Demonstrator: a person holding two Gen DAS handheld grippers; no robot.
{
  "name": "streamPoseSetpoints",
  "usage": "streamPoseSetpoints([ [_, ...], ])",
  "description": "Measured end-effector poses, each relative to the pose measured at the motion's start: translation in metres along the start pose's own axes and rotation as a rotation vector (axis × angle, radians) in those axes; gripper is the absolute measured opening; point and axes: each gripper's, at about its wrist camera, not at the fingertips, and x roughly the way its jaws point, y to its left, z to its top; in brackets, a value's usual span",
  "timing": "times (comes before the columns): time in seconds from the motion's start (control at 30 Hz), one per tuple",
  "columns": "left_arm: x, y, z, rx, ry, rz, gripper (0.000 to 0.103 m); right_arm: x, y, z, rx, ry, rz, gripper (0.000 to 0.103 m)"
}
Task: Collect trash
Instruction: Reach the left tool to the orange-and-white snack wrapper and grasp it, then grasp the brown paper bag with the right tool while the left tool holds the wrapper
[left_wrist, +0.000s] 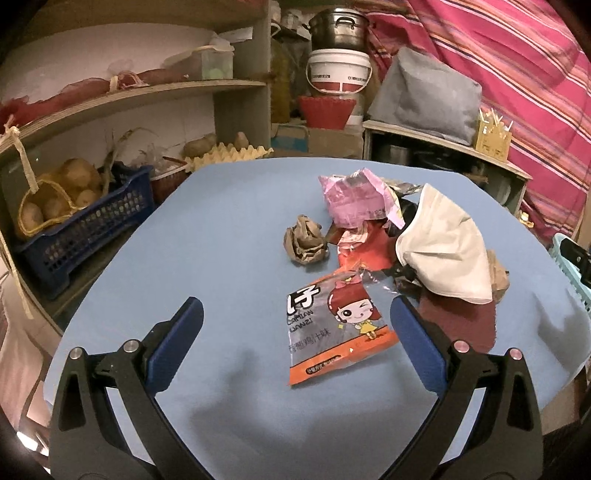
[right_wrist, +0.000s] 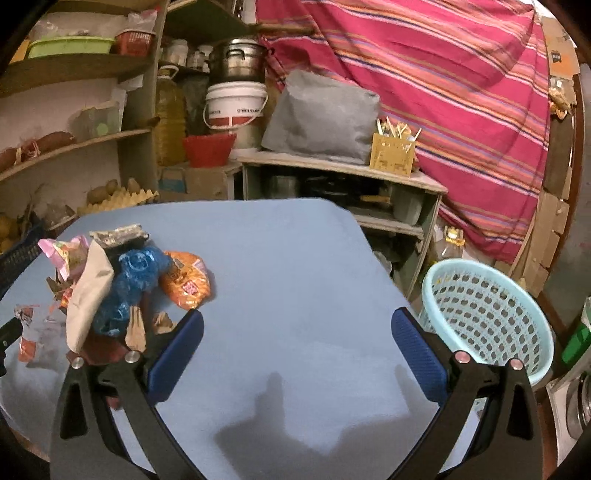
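Note:
Trash lies in a heap on the blue table (left_wrist: 229, 229). An orange snack wrapper with a cartoon girl (left_wrist: 338, 326) lies nearest, between the fingers of my open left gripper (left_wrist: 295, 317). Behind it sit a crumpled brown paper ball (left_wrist: 306, 240), a pink wrapper (left_wrist: 356, 199), a red scrap (left_wrist: 365, 247) and a white pouch (left_wrist: 447, 247). From the right wrist view the heap shows the white pouch (right_wrist: 88, 295), a blue crumpled bag (right_wrist: 129, 284) and an orange packet (right_wrist: 186, 282). My right gripper (right_wrist: 295, 325) hangs open over bare table, right of the heap.
A pale blue perforated basket (right_wrist: 487, 317) stands beside the table's right edge. Shelves with a dark blue crate of potatoes (left_wrist: 85, 225) flank the left. A white bucket (left_wrist: 338, 70), a grey cushion (left_wrist: 424, 92) and a striped red cloth (right_wrist: 443, 92) fill the background.

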Motion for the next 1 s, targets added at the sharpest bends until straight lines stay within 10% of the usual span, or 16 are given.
streamPoseSetpoints([
  [0.47, 0.033, -0.026, 0.002, 0.040, 0.098, -0.091, 0.050, 0.023, 0.018, -0.004, -0.019, 0.049, 0.043, 0.099],
  [1.0, 0.017, -0.003, 0.014, 0.007, 0.029, -0.035, 0.045, 0.024, 0.063, -0.017, -0.105, 0.067, 0.149, 0.099],
])
